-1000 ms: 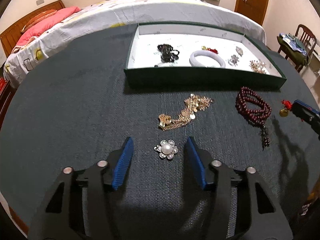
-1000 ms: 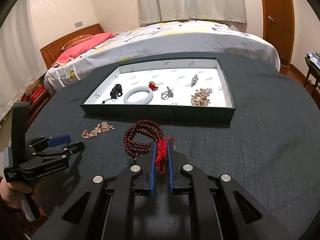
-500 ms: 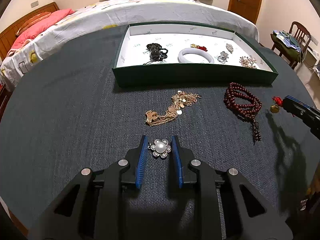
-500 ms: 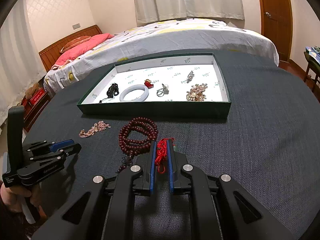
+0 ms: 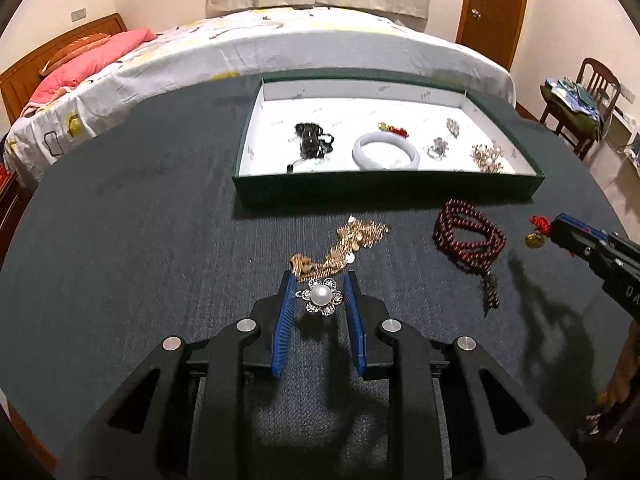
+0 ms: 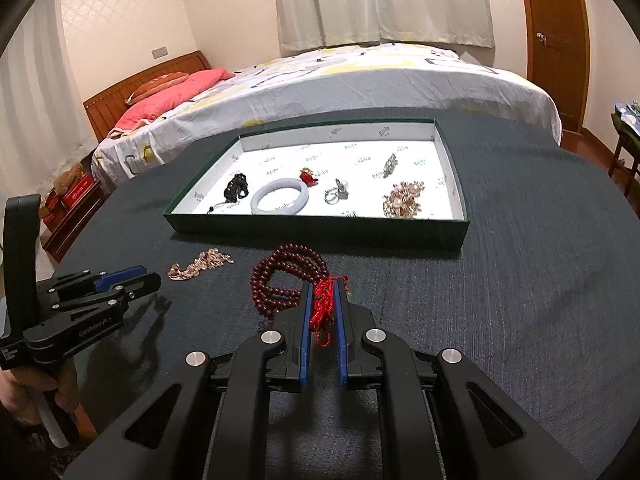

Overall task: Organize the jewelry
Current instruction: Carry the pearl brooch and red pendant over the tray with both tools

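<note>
My left gripper (image 5: 319, 279) is shut on a silver flower brooch with a pearl centre (image 5: 320, 297) and holds it just above the dark tablecloth. A gold chain necklace (image 5: 352, 238) lies right beyond its fingertips. My right gripper (image 6: 323, 286) is shut on a red knotted cord charm (image 6: 323, 310); its gold pendant (image 5: 535, 240) hangs off the tip in the left wrist view. Dark red prayer beads (image 6: 286, 276) lie to that gripper's left. Beyond them stands the green tray (image 6: 320, 230) with a white lining.
In the tray lie a black piece (image 5: 310, 142), a white bangle (image 5: 386, 152), a small red charm (image 5: 394, 130) and several brooches. A bed (image 5: 280, 44) stands behind the round table. At the right are a chair (image 5: 588, 108) and a door.
The left gripper's jaws closed from wide apart onto the pearl brooch and it came up off the cloth. The right gripper kept its hold on the red cord charm and barely moved.
</note>
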The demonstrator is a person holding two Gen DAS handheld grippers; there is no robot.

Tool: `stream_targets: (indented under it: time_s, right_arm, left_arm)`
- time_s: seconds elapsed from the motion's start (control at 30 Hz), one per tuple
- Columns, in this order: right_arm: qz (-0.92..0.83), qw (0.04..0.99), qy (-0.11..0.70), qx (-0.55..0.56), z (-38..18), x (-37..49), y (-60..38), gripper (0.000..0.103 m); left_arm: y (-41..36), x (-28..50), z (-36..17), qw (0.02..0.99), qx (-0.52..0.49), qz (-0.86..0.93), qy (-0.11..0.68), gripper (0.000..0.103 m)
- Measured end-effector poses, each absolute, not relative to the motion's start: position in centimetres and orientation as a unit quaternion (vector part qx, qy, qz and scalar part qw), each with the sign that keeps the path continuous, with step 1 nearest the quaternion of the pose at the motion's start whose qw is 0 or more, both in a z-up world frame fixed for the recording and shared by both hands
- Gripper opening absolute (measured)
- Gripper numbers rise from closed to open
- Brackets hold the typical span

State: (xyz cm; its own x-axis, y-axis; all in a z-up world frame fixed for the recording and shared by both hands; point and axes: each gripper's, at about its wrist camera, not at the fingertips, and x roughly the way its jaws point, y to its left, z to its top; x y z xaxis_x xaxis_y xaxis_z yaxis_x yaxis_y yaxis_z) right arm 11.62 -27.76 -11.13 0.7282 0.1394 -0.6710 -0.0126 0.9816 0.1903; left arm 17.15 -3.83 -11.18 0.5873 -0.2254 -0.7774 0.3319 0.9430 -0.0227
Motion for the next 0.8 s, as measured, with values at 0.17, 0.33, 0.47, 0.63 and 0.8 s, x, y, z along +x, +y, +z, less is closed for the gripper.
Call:
stream_targets:
  time_s: [0.17, 0.33, 0.47, 0.63, 0.8]
  right_arm:
    - [0.043, 0.932, 0.350, 0.081, -9.6, 11.5, -27.5, 0.011]
    - [0.046, 0.939, 0.333, 0.074, -8.1, 11.9, -27.1, 0.011]
    - [0.049, 0.943, 0.321, 0.070, -6.9, 12.6, -27.0, 0.011]
    - [0.053, 0.949, 0.304, 0.062, -5.6, 14.1, -26.8, 0.011]
    - [0.053, 0.955, 0.287, 0.055, -4.3, 16.3, -26.9, 0.011]
  left_arm:
    - [-4.0, 17.3, -9.7, 0.897, 0.055, -0.158, 0.409, 0.024]
    - [-4.4, 18.0, -8.1, 0.905, 0.045, -0.160, 0.392, 0.024]
    - [-4.8, 18.7, -6.9, 0.910, 0.041, -0.164, 0.378, 0.024]
    - [-5.7, 20.0, -5.6, 0.916, 0.036, -0.170, 0.362, 0.024]
    - [-7.0, 21.6, -4.4, 0.921, 0.035, -0.177, 0.346, 0.024]
